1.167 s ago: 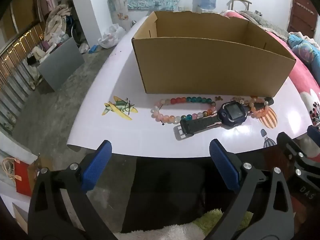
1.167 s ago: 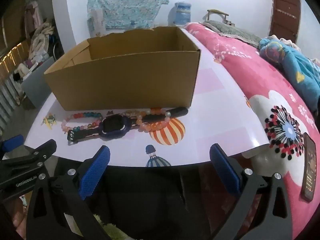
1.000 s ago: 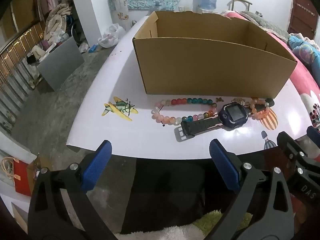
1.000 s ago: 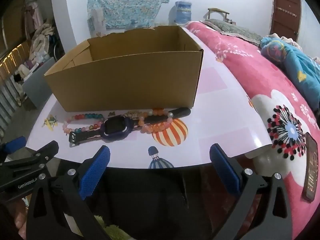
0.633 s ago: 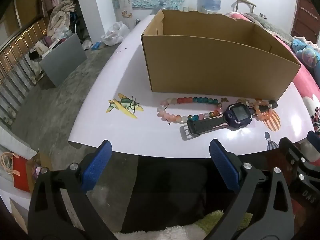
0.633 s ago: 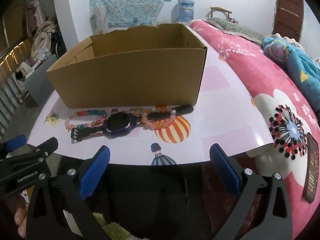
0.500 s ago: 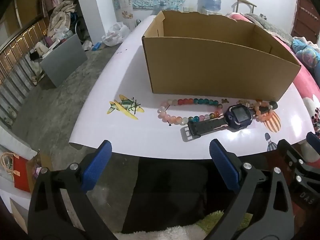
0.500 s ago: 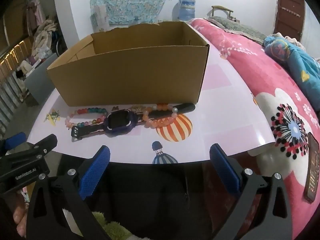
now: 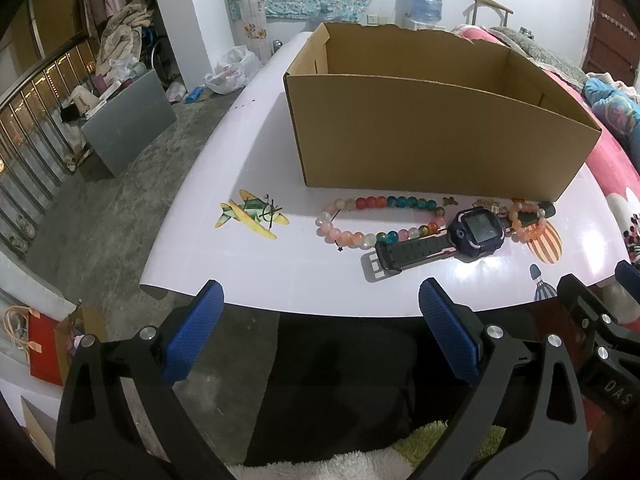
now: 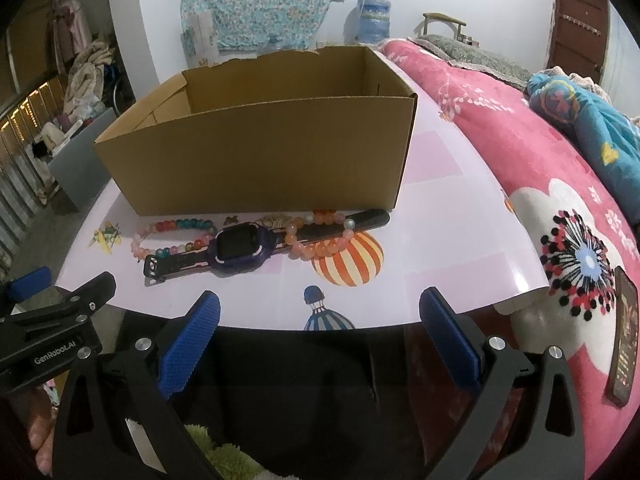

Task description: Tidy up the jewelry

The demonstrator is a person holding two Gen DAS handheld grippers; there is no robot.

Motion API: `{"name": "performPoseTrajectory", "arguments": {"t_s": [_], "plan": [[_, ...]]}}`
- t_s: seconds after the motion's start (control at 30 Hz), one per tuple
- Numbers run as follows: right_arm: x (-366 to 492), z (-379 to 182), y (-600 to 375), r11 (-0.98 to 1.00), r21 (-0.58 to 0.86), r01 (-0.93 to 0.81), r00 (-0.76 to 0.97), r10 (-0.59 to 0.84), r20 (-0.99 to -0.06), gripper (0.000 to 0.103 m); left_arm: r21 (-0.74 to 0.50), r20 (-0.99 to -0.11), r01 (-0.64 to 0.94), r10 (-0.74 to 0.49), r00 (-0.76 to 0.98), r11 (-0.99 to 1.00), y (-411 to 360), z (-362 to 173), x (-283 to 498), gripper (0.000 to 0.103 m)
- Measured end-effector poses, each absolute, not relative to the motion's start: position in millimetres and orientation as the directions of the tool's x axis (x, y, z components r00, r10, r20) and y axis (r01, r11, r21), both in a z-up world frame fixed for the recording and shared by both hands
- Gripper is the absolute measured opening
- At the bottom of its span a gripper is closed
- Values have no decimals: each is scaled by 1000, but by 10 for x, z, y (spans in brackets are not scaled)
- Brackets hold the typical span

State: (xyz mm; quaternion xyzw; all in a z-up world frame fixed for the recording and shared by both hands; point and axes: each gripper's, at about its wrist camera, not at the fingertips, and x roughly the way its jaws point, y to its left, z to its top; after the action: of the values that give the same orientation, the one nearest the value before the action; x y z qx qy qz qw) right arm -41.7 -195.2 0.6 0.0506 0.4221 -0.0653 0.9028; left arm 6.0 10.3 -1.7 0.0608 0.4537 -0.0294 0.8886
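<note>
Both cameras have crept closer to the worktop [image 9: 248, 272], jaws on both grippers wide and empty; the watch [image 10: 240, 246] lies near the box [image 10: 260, 160] across two bracelets, light, so grab its stiff strap

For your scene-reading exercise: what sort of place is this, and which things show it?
Probably a lived-in home bedroom: a bed with a pink floral blanket, a water cooler bottle by the wall, clothes piled at left.
</note>
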Motion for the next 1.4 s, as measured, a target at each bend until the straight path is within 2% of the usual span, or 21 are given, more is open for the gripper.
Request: {"name": "performPoseTrajectory", "arguments": {"t_s": [1.07, 1.3, 1.4], "plan": [[-403, 5, -1978, 985, 38, 166, 644, -79, -761, 97, 109, -817, 111, 25, 576, 988, 99, -68, 76, 95], [-454, 58, -1916, 989, -6, 149, 677, -107, -728, 97, 106, -824, 104, 29, 566, 989, 234, -203, 70, 95], [-452, 10, -1874, 994, -22, 111, 678, -92, -729, 97, 74, -829, 121, -6, 559, 990, 303, -275, 61, 95]]}}
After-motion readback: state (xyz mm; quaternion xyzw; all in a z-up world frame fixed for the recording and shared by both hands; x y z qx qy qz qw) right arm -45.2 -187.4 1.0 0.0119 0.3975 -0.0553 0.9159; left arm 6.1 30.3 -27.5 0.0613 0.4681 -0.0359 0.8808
